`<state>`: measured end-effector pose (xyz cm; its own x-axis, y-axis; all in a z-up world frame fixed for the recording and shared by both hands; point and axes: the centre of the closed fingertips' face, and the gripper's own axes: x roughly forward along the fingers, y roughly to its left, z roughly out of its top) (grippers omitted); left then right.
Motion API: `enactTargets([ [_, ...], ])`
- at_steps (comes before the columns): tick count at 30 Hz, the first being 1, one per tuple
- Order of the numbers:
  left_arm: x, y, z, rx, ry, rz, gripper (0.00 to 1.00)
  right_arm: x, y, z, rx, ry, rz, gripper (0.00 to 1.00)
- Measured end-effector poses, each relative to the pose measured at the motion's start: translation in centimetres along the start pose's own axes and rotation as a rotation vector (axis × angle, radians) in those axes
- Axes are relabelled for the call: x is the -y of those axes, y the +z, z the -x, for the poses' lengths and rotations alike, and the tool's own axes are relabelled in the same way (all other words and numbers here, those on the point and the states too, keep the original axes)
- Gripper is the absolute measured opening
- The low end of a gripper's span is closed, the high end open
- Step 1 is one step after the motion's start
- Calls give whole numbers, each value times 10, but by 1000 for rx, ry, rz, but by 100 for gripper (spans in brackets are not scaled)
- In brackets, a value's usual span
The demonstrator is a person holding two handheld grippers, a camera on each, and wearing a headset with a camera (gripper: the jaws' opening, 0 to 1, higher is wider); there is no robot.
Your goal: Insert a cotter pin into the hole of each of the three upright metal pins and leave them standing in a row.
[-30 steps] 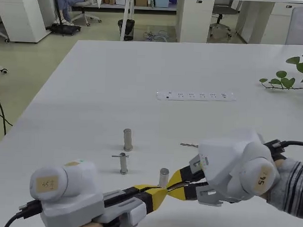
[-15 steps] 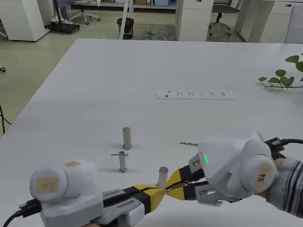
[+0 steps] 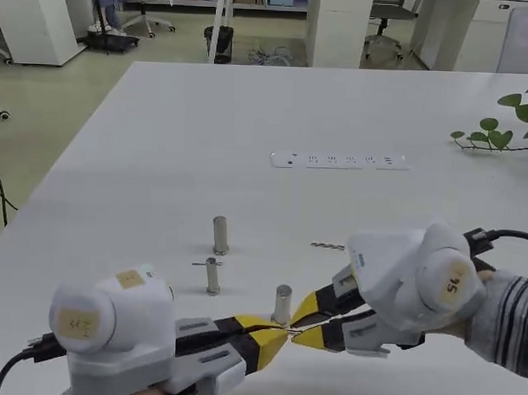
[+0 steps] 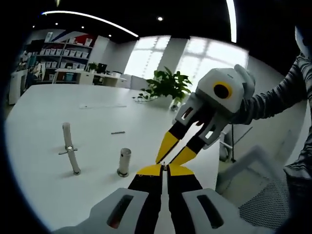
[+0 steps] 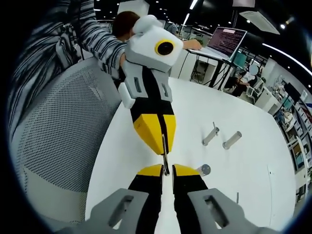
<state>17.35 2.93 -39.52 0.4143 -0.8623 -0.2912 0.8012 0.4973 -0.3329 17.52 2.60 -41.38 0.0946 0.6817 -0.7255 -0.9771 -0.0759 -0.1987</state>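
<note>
Head view: the grey, yellow-tipped left gripper (image 3: 275,338) and the matching right gripper (image 3: 297,331) meet tip to tip on the white table (image 3: 161,159). A short, bare, upright steel pin (image 3: 282,304) stands just at 12 o'clock from them.

Left gripper view: the jaws are pinched on a thin silver wire cotter pin (image 4: 166,166), with the steel pin close at 9 o'clock.

Right gripper view: the jaws are narrow around the cotter pin's end, and I can't tell whether they bite. Its long axis runs 12 to 6. The steel pin sits at 3 o'clock, and both claws look about equally near.
</note>
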Motion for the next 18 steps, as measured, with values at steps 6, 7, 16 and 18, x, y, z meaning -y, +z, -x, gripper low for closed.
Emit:
enactTargets([
  [6, 5, -3, 2, -26, -36, -76, 0, -7, -2, 0, 9, 28, -25, 1],
  [7, 6, -4, 2, -36, -44, -93, 0, -8, -2, 0, 8, 37, -27, 0],
  [16, 8, -10, 3, -76, -62, -140, 0, -16, -2, 0, -8, 60, 14, 0],
  [18, 8, -10, 3, -74, -57, -141, 0, -15, -2, 0, -11, 58, 31, 0],
])
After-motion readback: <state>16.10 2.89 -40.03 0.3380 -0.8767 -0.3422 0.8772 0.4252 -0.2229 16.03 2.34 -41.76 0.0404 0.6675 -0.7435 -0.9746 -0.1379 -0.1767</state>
